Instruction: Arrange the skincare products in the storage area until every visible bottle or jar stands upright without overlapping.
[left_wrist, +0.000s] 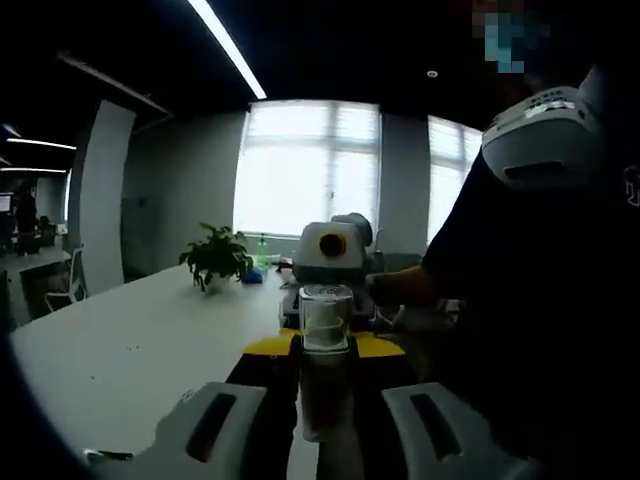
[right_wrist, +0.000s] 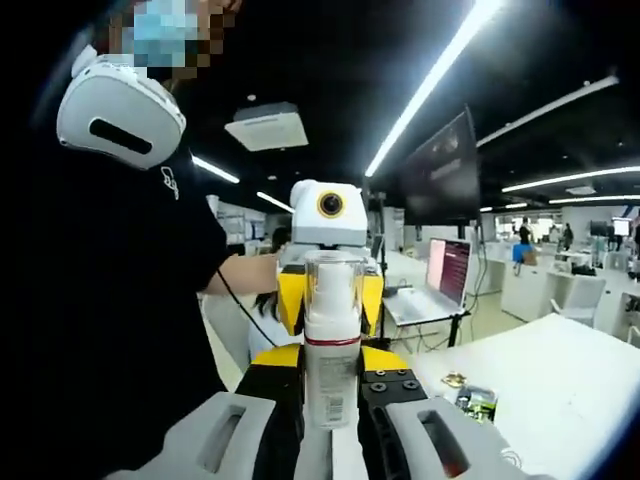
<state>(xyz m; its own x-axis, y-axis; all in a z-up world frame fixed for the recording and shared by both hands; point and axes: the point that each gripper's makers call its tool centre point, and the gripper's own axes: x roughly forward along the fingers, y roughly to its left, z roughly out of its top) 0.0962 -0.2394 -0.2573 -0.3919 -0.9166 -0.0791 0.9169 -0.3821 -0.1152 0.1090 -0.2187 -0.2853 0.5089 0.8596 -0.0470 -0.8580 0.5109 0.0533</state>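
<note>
Gripping one bottle (right_wrist: 331, 345) between them, both tools face each other above a white table (left_wrist: 130, 350). Right gripper (right_wrist: 331, 425) jaws are closed on the bottle's white body, clear cap on top, red band below it. Left gripper (left_wrist: 322, 425) jaws are closed on the same bottle (left_wrist: 325, 350), seen from the opposite side, clear cap toward the other tool. Person in dark shirt (right_wrist: 120, 300) stands close behind. Potted plant (left_wrist: 215, 257) sits far down the table; laptop (right_wrist: 440, 280) sits open on a desk beyond.
</note>
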